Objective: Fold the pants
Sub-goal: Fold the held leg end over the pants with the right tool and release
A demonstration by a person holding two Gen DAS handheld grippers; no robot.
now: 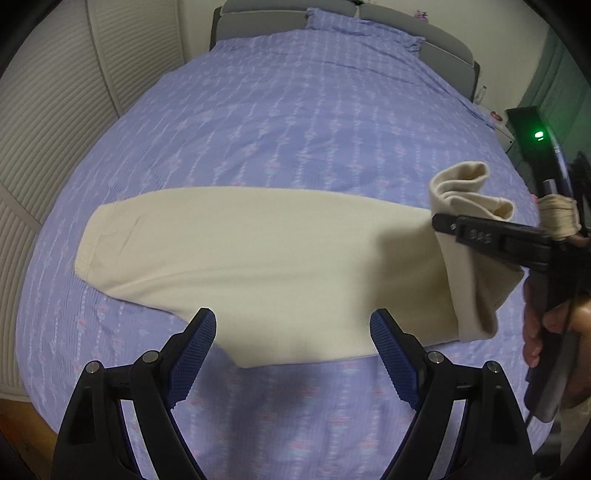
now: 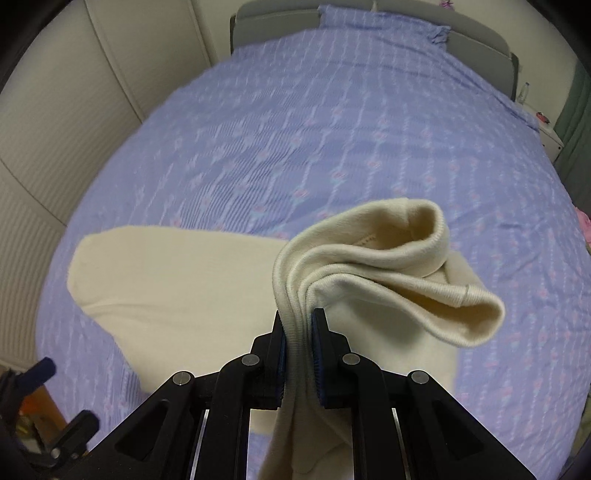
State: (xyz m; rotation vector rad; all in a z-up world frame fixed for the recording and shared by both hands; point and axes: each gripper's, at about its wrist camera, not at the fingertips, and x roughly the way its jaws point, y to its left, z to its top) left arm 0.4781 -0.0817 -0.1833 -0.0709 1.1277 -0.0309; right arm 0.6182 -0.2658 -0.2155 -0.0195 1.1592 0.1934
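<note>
Cream pants [image 1: 258, 251] lie flat across the purple patterned bed [image 1: 295, 129], waistband end to the left. My left gripper [image 1: 293, 325] is open and empty, hovering just above the near edge of the pants. My right gripper [image 2: 300, 317] is shut on the bunched leg cuffs of the pants [image 2: 388, 266] and holds that end lifted above the bed. It also shows in the left wrist view [image 1: 443, 223] at the right, with the cuffs sticking up above its fingers.
The bed's grey headboard [image 1: 258, 14] is at the far end. White slatted wardrobe doors [image 1: 55, 110] run along the left. A nightstand [image 2: 550, 136] stands at the far right. A wooden floor strip [image 1: 22, 424] shows at lower left.
</note>
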